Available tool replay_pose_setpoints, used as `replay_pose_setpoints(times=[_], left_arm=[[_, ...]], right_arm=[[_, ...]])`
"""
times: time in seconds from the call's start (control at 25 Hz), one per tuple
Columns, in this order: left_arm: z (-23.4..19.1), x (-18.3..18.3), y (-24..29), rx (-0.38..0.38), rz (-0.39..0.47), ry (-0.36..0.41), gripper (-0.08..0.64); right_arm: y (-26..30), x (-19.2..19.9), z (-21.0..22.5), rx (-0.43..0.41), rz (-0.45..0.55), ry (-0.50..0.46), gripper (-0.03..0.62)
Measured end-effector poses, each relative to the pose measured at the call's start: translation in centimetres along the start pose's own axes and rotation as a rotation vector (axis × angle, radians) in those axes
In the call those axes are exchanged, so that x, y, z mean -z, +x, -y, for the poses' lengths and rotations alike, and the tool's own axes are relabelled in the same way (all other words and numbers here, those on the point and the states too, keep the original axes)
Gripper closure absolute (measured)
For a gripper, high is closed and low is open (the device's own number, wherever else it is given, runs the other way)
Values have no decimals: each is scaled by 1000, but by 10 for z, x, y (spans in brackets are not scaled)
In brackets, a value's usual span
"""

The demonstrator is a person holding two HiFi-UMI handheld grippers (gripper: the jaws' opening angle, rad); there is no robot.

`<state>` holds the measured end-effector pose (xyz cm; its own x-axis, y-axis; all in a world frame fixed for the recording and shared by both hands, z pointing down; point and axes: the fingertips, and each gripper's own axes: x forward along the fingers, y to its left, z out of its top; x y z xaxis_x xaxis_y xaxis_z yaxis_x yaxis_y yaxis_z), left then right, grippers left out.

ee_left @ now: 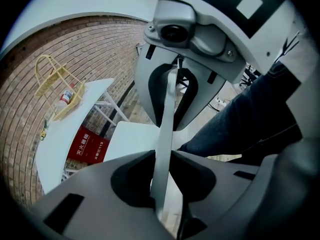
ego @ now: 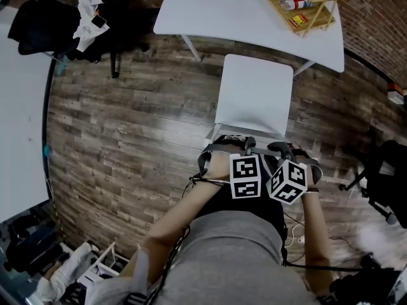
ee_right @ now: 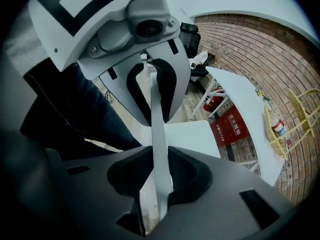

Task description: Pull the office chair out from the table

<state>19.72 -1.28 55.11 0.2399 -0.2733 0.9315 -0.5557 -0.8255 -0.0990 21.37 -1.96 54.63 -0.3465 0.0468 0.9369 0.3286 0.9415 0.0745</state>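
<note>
The left gripper (ego: pixel 239 142) and right gripper (ego: pixel 280 149) clamp the thin backrest (ee_left: pixel 165 134) of the white chair (ego: pixel 254 91), standing just this side of the table (ego: pixel 222 11); stiff, probably light, best gripped along that top edge

Office rm: white table (ego: pixel 222 5), brick wall (ego: pixel 374 19), wood floor (ego: pixel 127 119).
</note>
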Motion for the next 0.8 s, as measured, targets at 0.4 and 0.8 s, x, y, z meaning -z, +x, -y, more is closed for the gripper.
replay_pose_setpoints(times=[0.4,0.8], left_arm=[[38,7,-9,-6,-8,-33,463],[42,7,-10,-35,24,-6,462]], right_arm=[[-6,-1,-40,-4,28,3,500],[-6,-2,-43,18,64,-4,499]])
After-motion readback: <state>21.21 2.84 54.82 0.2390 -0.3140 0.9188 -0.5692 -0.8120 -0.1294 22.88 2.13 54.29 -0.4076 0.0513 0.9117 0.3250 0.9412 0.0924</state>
